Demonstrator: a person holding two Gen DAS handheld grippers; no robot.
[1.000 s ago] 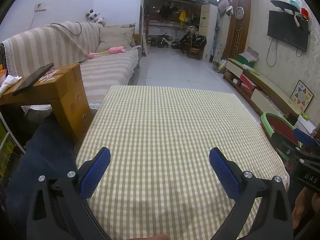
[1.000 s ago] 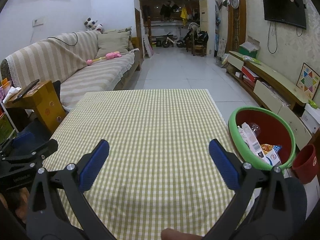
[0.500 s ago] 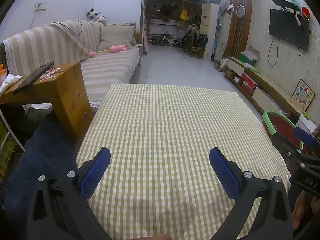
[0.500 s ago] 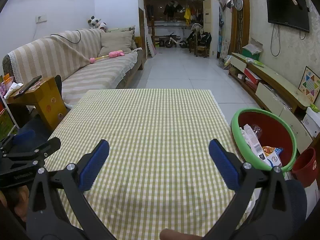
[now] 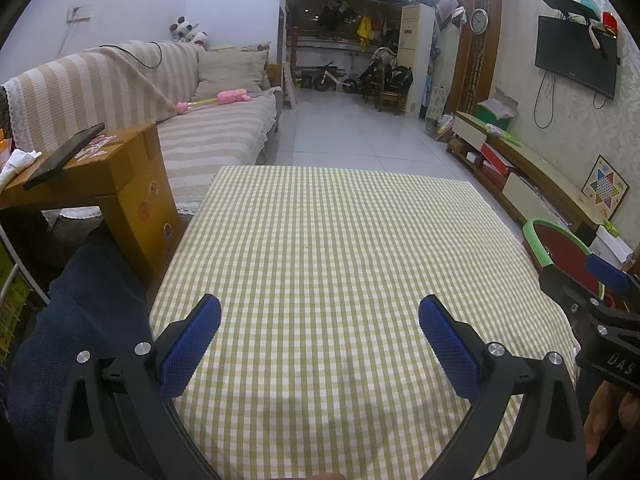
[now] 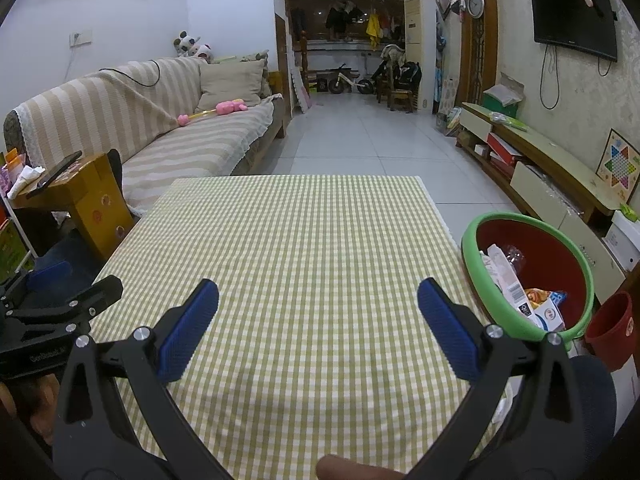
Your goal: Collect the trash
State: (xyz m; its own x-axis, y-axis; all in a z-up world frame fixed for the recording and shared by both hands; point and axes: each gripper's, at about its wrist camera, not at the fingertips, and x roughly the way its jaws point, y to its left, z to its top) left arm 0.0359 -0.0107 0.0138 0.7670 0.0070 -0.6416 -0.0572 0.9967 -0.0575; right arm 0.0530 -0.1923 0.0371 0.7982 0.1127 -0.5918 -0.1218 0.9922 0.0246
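Observation:
A red basin with a green rim (image 6: 476,276) stands on the floor at the table's right side and holds several wrappers and cartons (image 6: 516,292). Only part of that basin (image 5: 538,236) shows in the left wrist view. My left gripper (image 5: 319,322) hangs open over the near end of the green-checked tablecloth (image 5: 328,248), nothing between its blue pads. My right gripper (image 6: 318,306) is open too, over the same cloth (image 6: 304,240), with the basin just right of its right finger. Each gripper appears at the edge of the other's view.
A wooden stool (image 5: 120,184) with a phone on it stands left of the table, a striped sofa (image 5: 216,128) behind it. A small red bucket (image 6: 612,330) sits beside the basin. A low TV cabinet (image 6: 552,172) runs along the right wall. Tiled floor lies beyond the table.
Both views have tilted up slightly and shifted a little; the grippers stay open and hold nothing. Nothing on the table has changed.

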